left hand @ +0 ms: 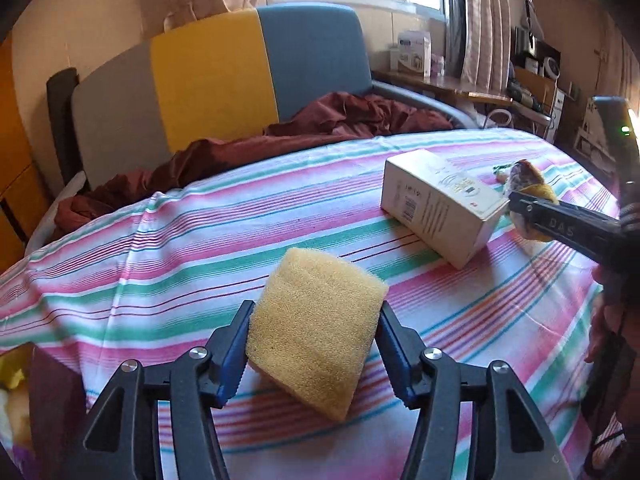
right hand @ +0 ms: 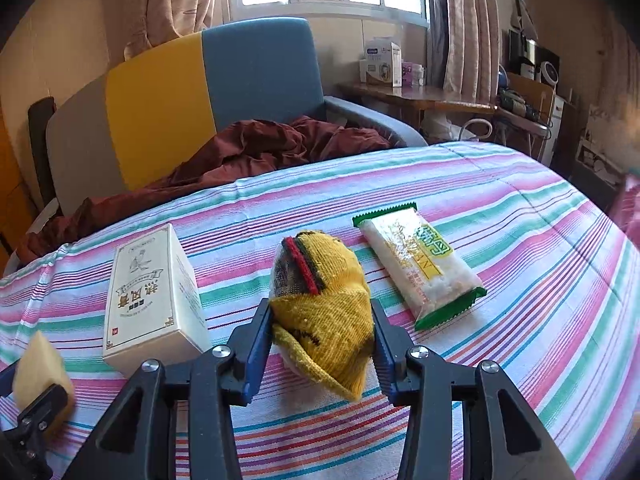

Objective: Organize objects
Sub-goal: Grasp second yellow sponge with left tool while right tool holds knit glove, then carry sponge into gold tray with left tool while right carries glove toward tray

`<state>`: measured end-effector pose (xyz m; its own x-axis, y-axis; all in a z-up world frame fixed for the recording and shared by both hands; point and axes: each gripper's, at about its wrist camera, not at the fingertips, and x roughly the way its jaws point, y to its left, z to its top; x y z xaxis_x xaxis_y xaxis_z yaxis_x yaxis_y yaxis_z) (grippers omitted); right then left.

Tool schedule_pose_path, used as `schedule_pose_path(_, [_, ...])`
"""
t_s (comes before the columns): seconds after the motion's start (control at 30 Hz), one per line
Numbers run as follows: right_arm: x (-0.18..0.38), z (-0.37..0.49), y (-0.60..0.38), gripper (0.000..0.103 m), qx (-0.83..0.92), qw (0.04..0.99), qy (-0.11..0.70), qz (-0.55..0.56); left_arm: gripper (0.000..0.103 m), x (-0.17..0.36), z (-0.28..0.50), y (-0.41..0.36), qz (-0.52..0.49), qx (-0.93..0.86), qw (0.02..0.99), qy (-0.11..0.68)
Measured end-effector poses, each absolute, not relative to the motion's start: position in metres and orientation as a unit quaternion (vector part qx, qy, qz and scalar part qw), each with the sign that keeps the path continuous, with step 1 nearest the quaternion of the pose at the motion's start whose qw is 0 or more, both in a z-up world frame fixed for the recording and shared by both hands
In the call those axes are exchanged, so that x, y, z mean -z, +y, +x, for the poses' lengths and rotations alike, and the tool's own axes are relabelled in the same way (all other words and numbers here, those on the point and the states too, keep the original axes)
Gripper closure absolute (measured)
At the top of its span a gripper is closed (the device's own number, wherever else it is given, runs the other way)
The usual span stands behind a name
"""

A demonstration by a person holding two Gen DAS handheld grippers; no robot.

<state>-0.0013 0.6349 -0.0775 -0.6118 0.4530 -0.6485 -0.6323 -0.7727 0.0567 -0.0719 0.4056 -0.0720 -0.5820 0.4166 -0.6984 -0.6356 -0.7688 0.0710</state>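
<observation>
My left gripper (left hand: 314,344) is shut on a yellow sponge (left hand: 316,328) and holds it over the striped cloth (left hand: 200,240). My right gripper (right hand: 322,332) is shut on a rolled yellow sock (right hand: 324,312) with a red and dark band. In the left wrist view the right gripper and the sock (left hand: 528,184) show at the right, behind a white box (left hand: 440,204). In the right wrist view the white box (right hand: 150,296) lies left of the sock, a green-edged snack packet (right hand: 420,264) lies right of it, and the sponge (right hand: 38,372) shows at far left.
A grey, yellow and blue sofa back (right hand: 160,108) stands behind the table with a maroon cloth (right hand: 260,148) heaped on it. A wooden side table with boxes (right hand: 384,64) stands under the window. Cluttered shelves (right hand: 528,96) fill the right.
</observation>
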Motion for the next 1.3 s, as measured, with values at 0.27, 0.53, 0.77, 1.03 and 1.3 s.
schedule_pose_path(0.27, [0.067,0.014,0.61,0.057,-0.893,0.314,0.11,-0.303,0.044,0.061,-0.049,0.384,-0.305,-0.892,0.301,0.14])
schedule_pose_path(0.53, [0.058,0.033,0.581,0.057,-0.899,0.311,0.091,-0.294,0.044,0.057,-0.036,0.356,-0.296,-0.903,0.291,0.109])
schedule_pose_path(0.77, [0.044,0.05,0.54,0.057,-0.92,0.255,0.098,-0.28,0.044,0.057,-0.028,0.34,-0.295,-0.905,0.291,0.095])
schedule_pose_path(1.03, [0.055,0.053,0.489,0.057,-0.92,0.196,0.114,-0.321,0.044,0.048,-0.011,0.313,-0.306,-0.903,0.293,0.07])
schedule_pose_path(1.3, [0.064,0.059,0.46,0.057,-0.916,0.176,0.114,-0.343,0.044,0.031,0.015,0.284,-0.312,-0.891,0.327,0.044])
